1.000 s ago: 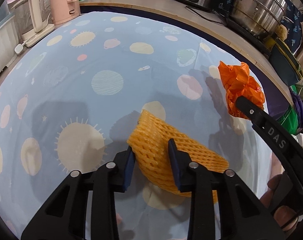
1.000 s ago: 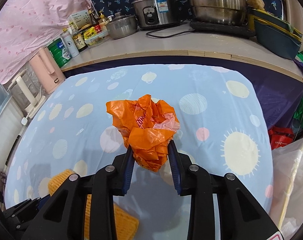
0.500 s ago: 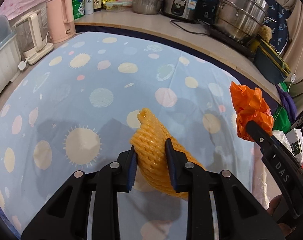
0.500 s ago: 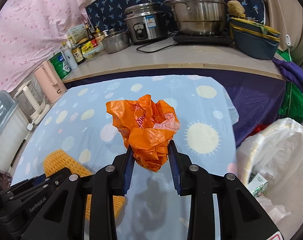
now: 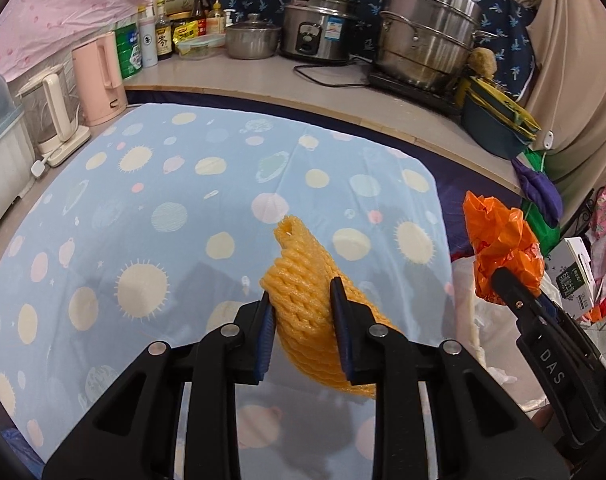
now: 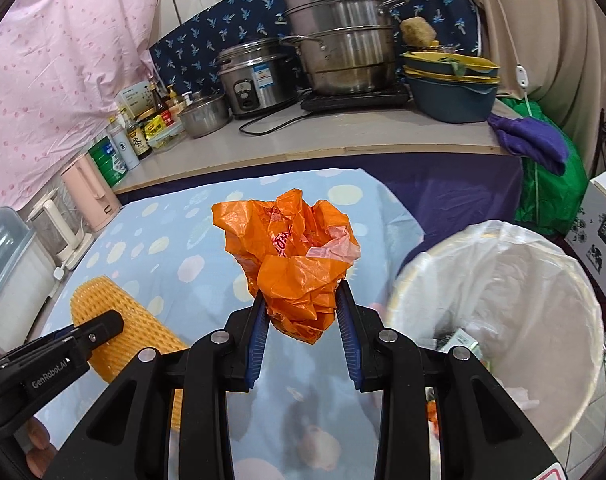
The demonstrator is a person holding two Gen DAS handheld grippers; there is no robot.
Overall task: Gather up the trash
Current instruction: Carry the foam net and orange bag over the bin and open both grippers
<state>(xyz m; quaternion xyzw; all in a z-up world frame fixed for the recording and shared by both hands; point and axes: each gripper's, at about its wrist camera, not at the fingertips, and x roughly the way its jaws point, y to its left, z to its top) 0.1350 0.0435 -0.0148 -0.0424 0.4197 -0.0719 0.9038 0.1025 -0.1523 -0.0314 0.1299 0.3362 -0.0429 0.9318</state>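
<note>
Above a worktop (image 5: 151, 184) draped in a planet-print cloth, two pieces of trash are held aloft, one in each gripper. A yellow foam fruit net (image 5: 307, 304) is pinched between the narrowed jaws of the left gripper (image 5: 303, 332), clear of the cloth; a crumpled orange plastic bag (image 6: 293, 260) is clamped likewise in the right gripper (image 6: 301, 332), near the rim of a bin lined with a white bag (image 6: 499, 304) that stands just off the worktop's right edge. The task is judged to be about midway: both items have been gathered, neither has yet been dropped in, and some litter is already seen inside the bin. No further loose trash is made out on the cloth. Counted: two grippers, one net, one orange bag, one bin.
</note>
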